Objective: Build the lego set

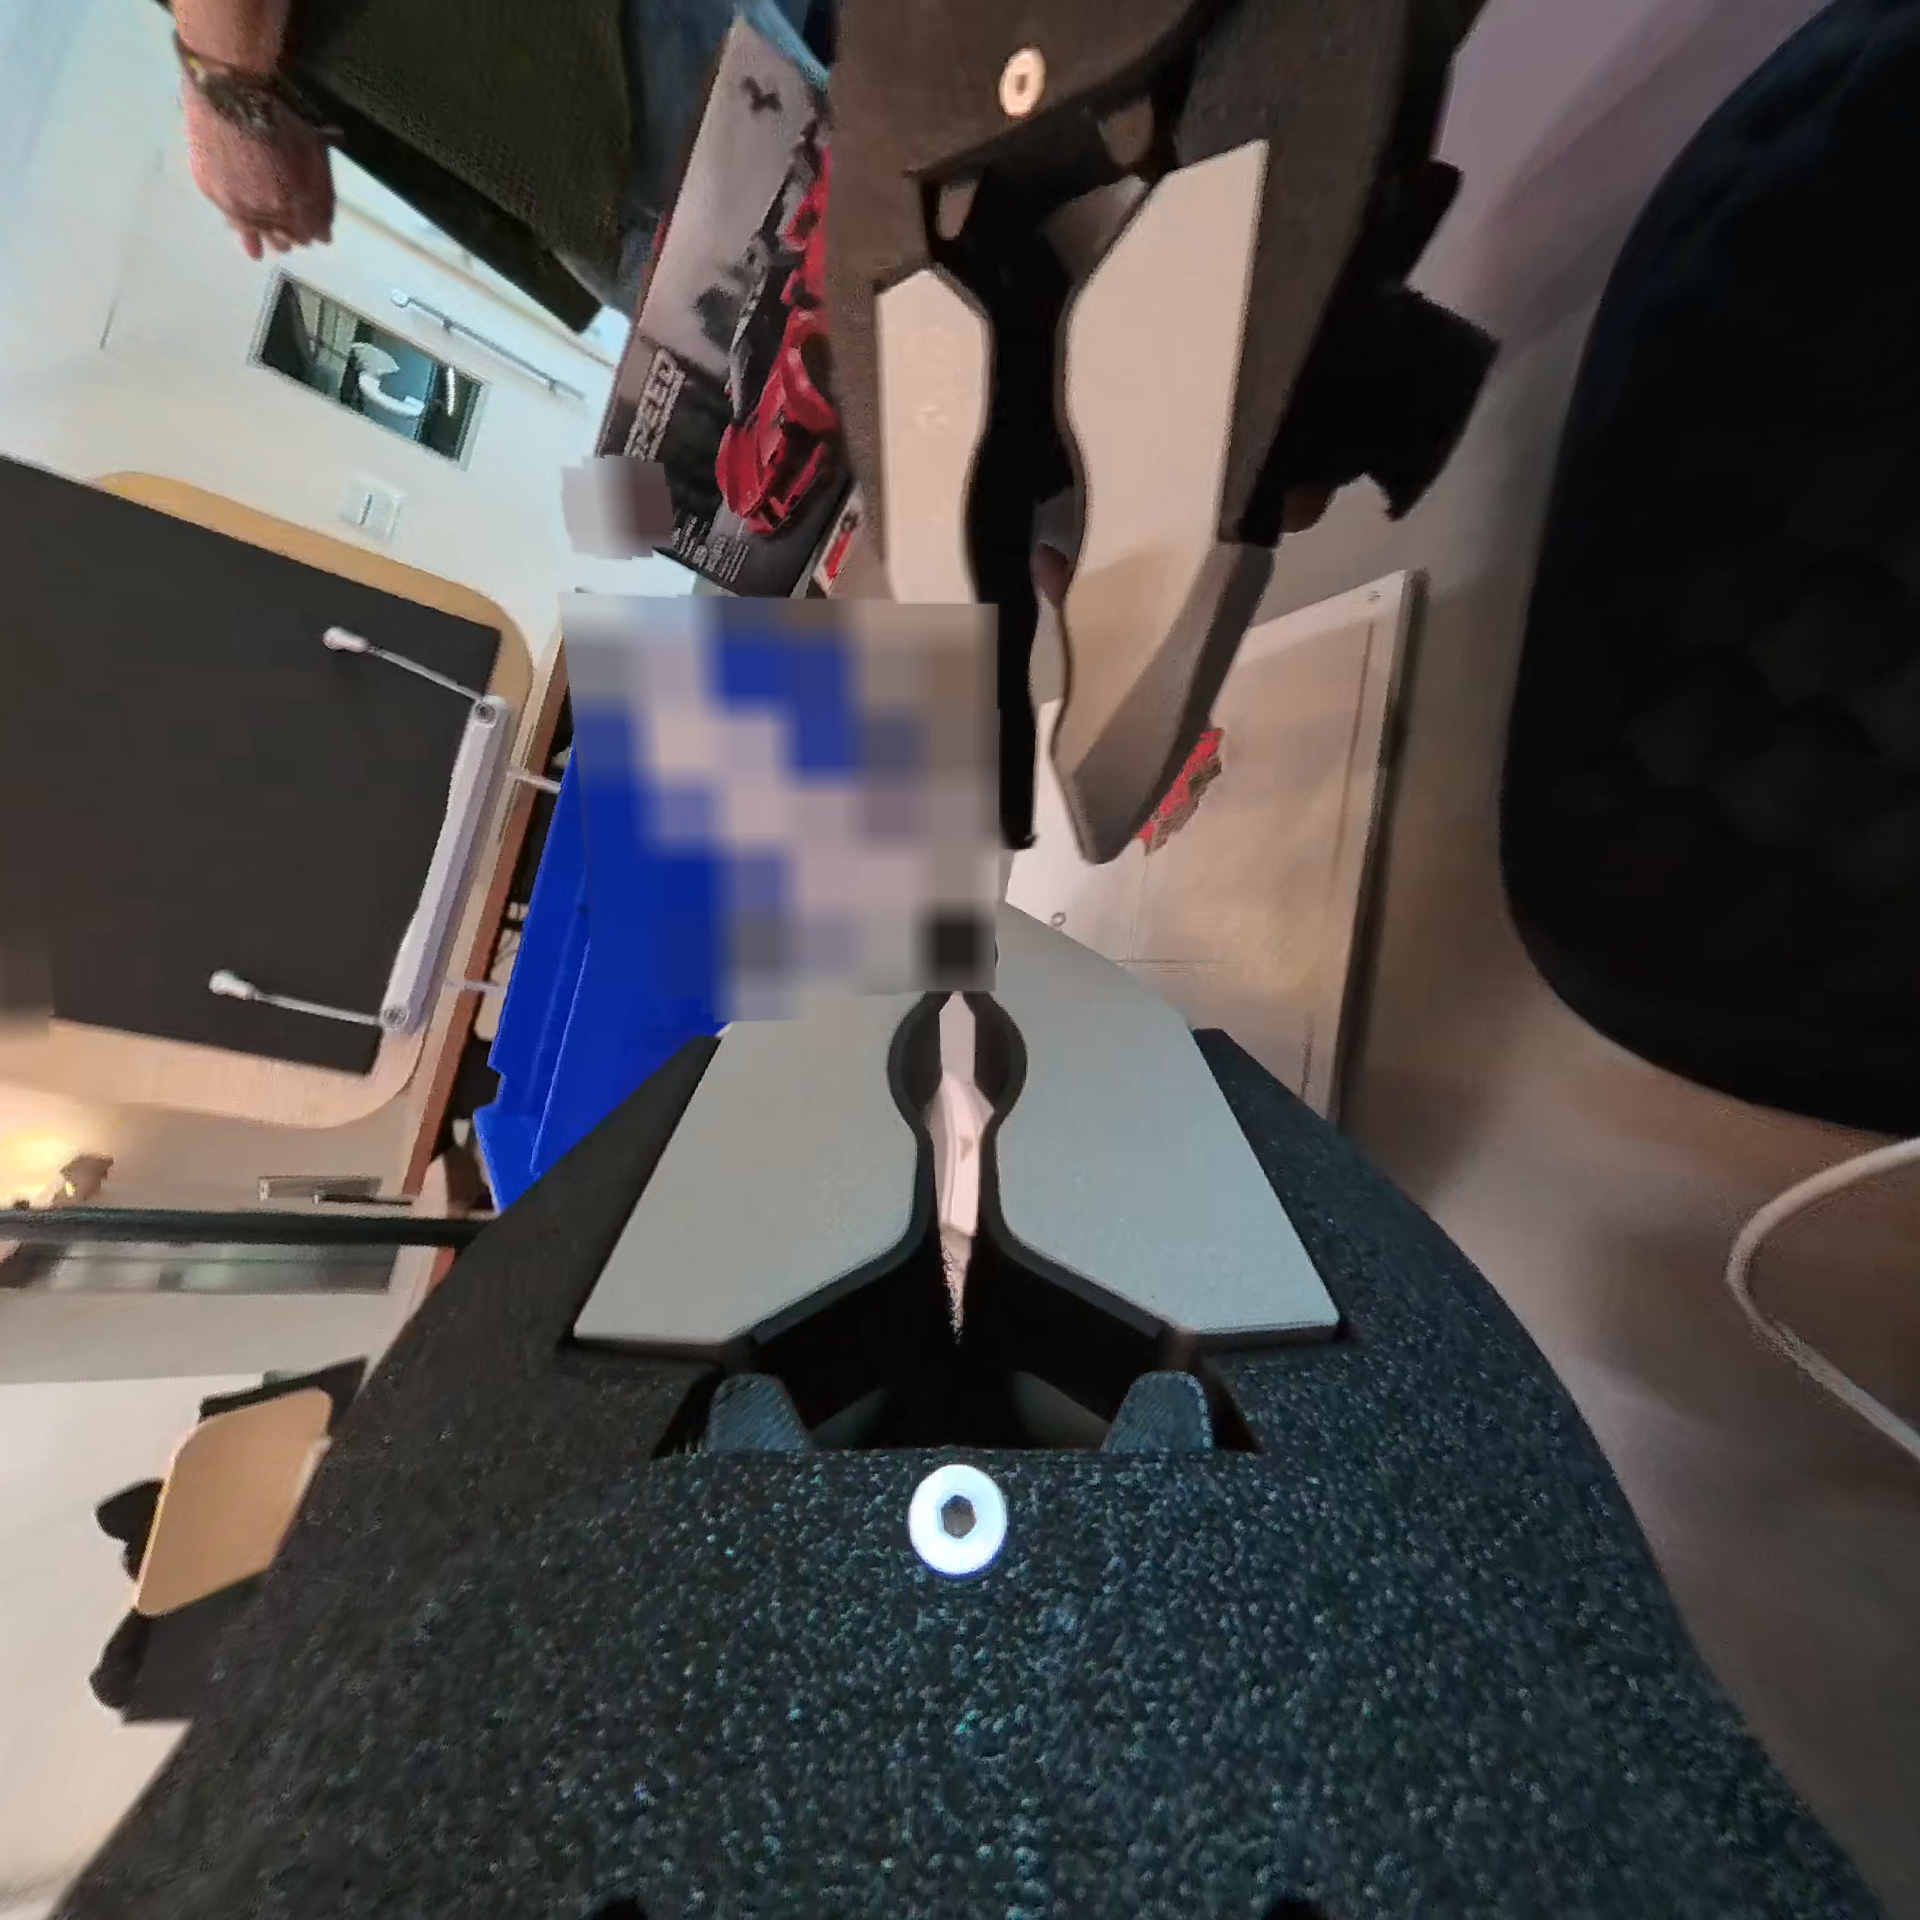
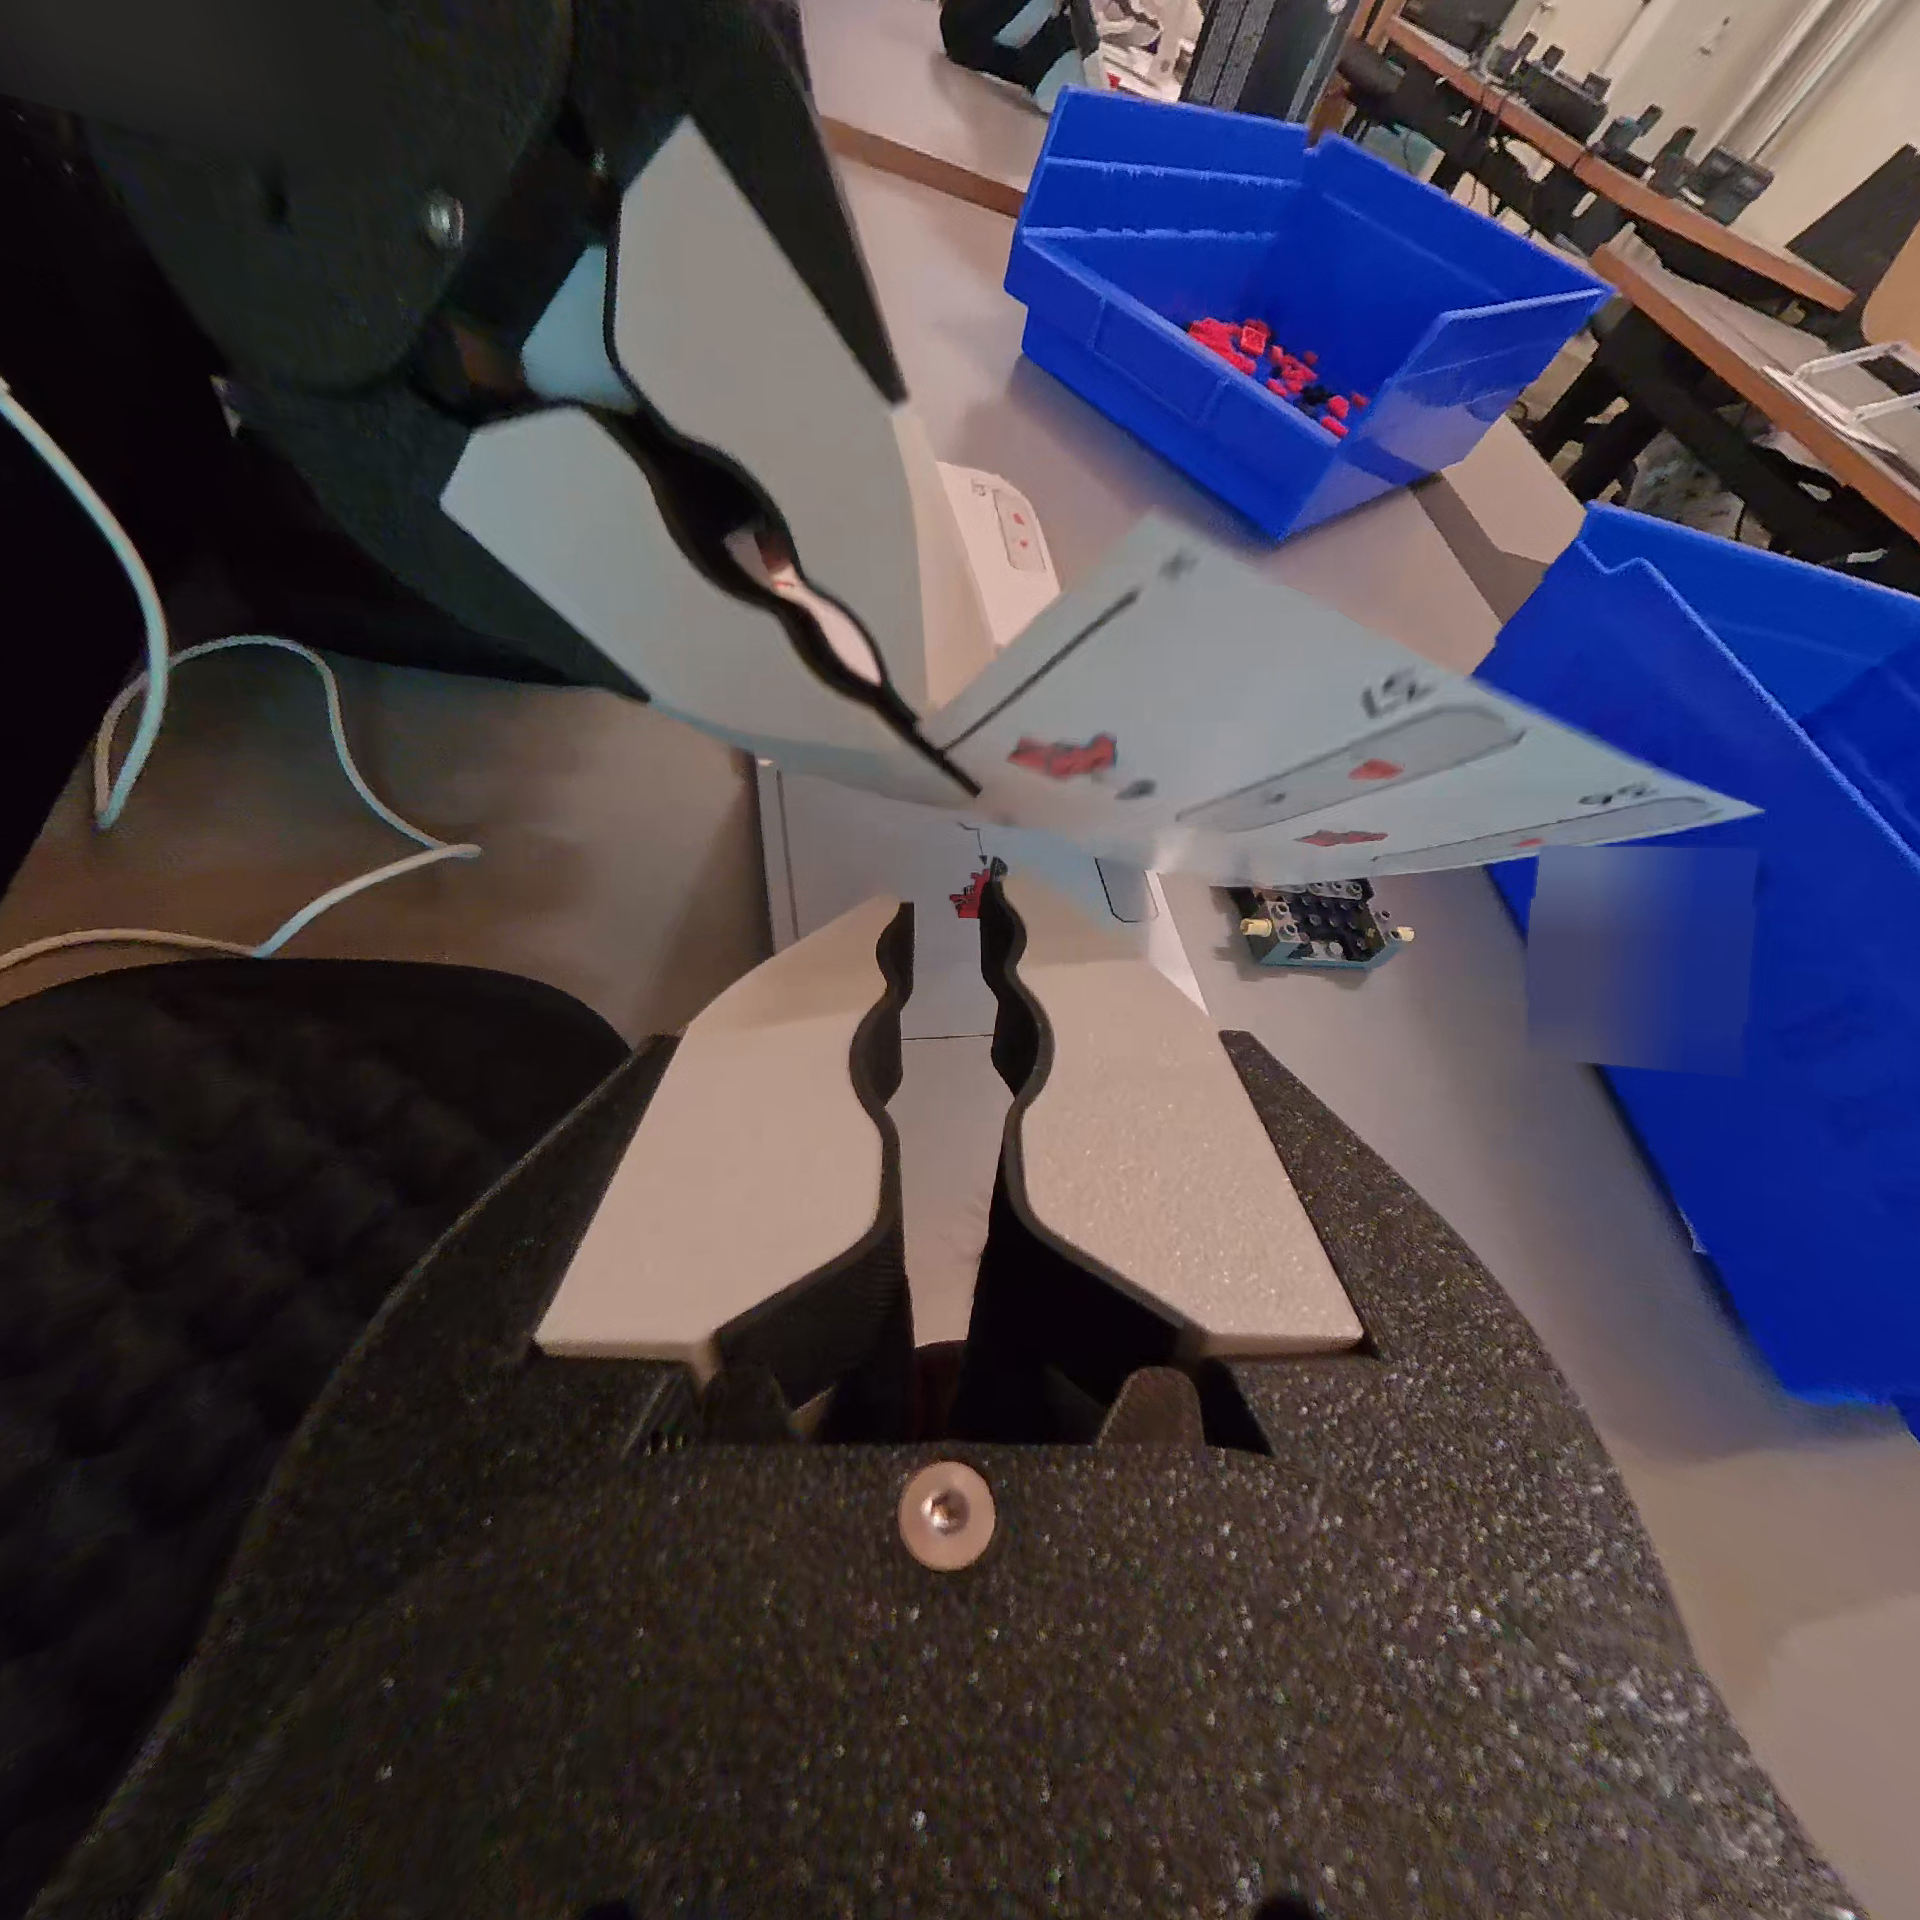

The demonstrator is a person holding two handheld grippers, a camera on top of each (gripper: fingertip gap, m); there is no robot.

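The white instruction booklet (image 2: 1299,707) lies on the grey table (image 2: 1351,1143), with one page lifted into the air. My left gripper (image 2: 940,764) is shut on that page's edge. The paper shows edge-on between its fingers in the left wrist view (image 1: 958,1132), with its tips (image 1: 951,1003) together. My right gripper (image 2: 945,909) hovers just over the booklet, open by a narrow gap and empty. It also shows in the left wrist view (image 1: 1060,842). A small dark Lego assembly (image 2: 1320,930) on a teal base sits under the lifted page.
A blue bin (image 2: 1403,436) at the back holds loose red, blue and black pieces. A second blue bin (image 2: 1766,1195) stands at the right. A white cable (image 2: 332,727) and a black mesh chair (image 2: 260,1195) are at the left. The Lego box (image 1: 748,364) stands behind. Both grippers' tips are close together, under 4 cm apart. The small dark Lego assembly (image 2: 1320,930) is about 15 cm from both grippers' fingertips.
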